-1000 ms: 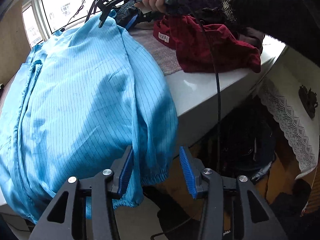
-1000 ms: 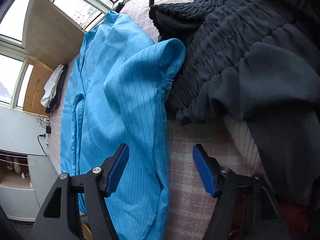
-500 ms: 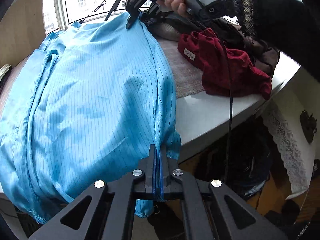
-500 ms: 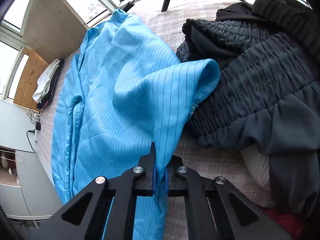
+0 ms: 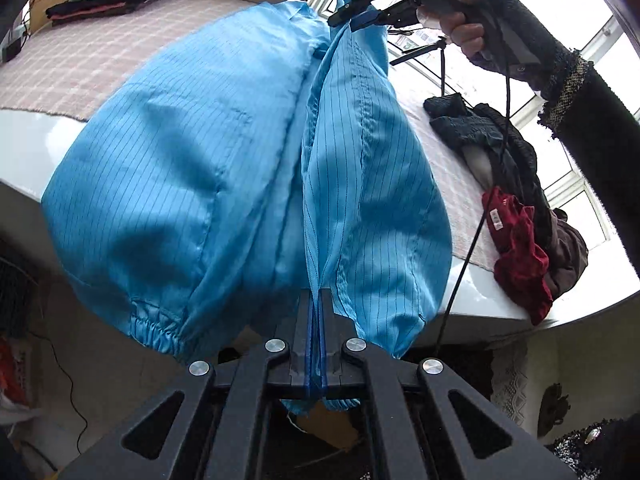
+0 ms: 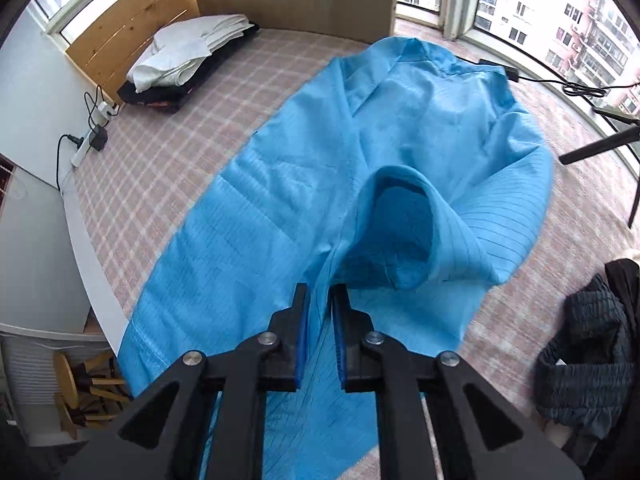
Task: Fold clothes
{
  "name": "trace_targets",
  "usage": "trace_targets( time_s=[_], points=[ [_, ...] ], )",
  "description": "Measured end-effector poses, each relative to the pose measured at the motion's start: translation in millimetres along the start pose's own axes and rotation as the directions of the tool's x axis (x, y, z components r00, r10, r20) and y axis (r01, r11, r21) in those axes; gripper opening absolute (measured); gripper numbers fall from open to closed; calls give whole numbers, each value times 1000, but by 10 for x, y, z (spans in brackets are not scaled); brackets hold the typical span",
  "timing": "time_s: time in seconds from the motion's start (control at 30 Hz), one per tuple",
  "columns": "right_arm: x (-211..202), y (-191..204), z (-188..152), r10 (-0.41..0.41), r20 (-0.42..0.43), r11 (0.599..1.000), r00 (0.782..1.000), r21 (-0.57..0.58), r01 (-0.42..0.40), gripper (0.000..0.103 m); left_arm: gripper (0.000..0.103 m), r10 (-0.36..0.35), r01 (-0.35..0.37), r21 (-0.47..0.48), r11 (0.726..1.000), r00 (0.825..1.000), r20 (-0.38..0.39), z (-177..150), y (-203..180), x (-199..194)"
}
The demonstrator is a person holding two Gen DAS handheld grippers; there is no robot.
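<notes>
Left wrist alone shows red garment (image 5: 518, 248) beside blue coat (image 5: 224, 184).

Coat (image 6: 360, 152) lies lengthwise on the surface (image 6: 168, 160), its near end hanging over the edge. Left hand-held gripper (image 5: 316, 344) clamps the hem below the edge; right hand-held gripper (image 6: 320, 332) clamps a lifted fold w/ a sleeve (image 6: 404, 232) gaping just ahead. Folded stack (image 6: 188, 60) sits at far left corner. Dark heap (image 6: 588, 344) lies right of coat, red garment (image 5: 520, 256) at the near edge beside it.
</notes>
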State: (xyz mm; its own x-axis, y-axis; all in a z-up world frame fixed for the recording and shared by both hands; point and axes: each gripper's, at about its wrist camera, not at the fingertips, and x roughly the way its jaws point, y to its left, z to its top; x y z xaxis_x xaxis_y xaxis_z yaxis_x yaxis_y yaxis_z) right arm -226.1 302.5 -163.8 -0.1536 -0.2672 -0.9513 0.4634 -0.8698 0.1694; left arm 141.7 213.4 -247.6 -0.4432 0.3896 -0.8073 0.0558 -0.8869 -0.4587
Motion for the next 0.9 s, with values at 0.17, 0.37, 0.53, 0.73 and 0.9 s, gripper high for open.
trace_targets(
  time_s=[0.17, 0.37, 0.53, 0.73, 0.9],
  points=[
    [-471, -170, -13, 113, 52, 993, 992, -23, -112, 21, 2, -9, 7, -45, 999, 999, -32, 29, 162, 66],
    [-666, -1090, -43, -117, 117, 983, 986, 153, 98, 55, 2, 26, -26, 5, 1000, 997, -68, 65, 84, 98],
    [-229, -1582, 57, -128, 90, 958, 988, 267, 100, 55, 6, 64, -61, 26, 998, 994, -91, 88, 42, 125],
    [187, -1551, 393, -208, 103, 957, 973, 227, 180, 54, 10, 108, -104, 47, 994, 988, -114, 118, -4, 153],
    [-20, -1516, 465, -316, 135, 932, 939, 229, 281, 48, 10, 142, -135, 60, 989, 981, -130, 139, -38, 173]
  ],
)
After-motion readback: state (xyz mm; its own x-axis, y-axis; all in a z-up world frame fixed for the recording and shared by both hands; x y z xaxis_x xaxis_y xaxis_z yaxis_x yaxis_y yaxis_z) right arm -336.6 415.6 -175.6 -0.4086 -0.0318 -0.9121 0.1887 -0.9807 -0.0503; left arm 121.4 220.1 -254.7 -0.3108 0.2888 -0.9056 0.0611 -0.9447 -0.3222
